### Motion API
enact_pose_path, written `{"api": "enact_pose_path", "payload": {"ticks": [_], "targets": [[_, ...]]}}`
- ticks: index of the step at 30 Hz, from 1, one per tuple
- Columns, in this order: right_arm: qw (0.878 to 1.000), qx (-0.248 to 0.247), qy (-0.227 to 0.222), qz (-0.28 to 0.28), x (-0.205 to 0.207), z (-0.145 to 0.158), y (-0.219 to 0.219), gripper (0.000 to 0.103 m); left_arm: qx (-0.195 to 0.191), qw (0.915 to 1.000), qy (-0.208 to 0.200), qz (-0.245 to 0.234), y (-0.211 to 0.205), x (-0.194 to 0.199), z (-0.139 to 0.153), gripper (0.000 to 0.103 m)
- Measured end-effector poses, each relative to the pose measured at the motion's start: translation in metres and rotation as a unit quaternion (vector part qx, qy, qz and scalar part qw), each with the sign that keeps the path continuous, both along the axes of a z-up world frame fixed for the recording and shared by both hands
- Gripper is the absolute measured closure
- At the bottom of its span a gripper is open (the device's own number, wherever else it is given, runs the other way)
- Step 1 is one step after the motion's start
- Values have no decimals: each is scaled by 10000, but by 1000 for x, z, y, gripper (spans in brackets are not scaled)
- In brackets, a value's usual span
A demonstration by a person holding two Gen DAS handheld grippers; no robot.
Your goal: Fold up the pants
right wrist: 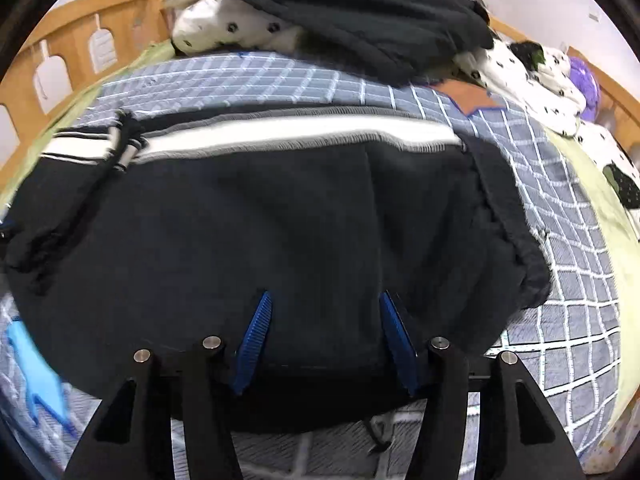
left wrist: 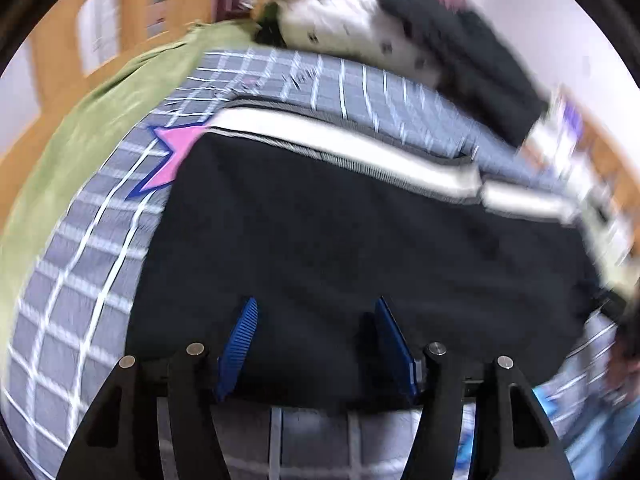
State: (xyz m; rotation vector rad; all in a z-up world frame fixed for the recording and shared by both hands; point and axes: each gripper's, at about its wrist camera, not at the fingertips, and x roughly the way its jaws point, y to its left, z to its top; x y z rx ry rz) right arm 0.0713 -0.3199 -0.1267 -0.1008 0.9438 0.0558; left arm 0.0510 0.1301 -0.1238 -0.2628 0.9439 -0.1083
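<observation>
The black pants point(left wrist: 340, 248) with a white side stripe point(left wrist: 340, 148) lie spread across the grey checked bedsheet point(left wrist: 80, 280). My left gripper point(left wrist: 316, 304) is open, its blue pads point(left wrist: 240, 340) over the near edge of the black fabric, holding nothing. In the right wrist view the same pants point(right wrist: 280, 232) fill the middle, the white stripe point(right wrist: 280, 132) along their far side. My right gripper point(right wrist: 324, 300) is open too, its blue pads point(right wrist: 256, 336) over the near edge of the pants. The left wrist view is blurred.
A pile of black clothing point(right wrist: 360, 12) and a white spotted quilt point(right wrist: 528, 76) lies at the back of the bed. A green blanket point(left wrist: 100, 120) lies at the left, before a wooden bed rail point(right wrist: 80, 40). A pink star point(left wrist: 176, 156) marks the sheet.
</observation>
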Motion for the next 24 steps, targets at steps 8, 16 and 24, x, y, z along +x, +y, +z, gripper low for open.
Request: {"api": "enact_pose_path", "payload": {"ticks": [8, 16, 24], "targets": [[9967, 408, -701, 27, -5, 34, 25, 42, -966, 9890, -558, 972, 73, -50, -13, 44], [9977, 570, -367, -47, 3, 2, 36, 51, -981, 9882, -332, 1130, 88, -33, -37, 41], [9976, 550, -409, 80, -7, 7, 43, 51, -1642, 9812, -484, 889, 84, -38, -35, 41]]}}
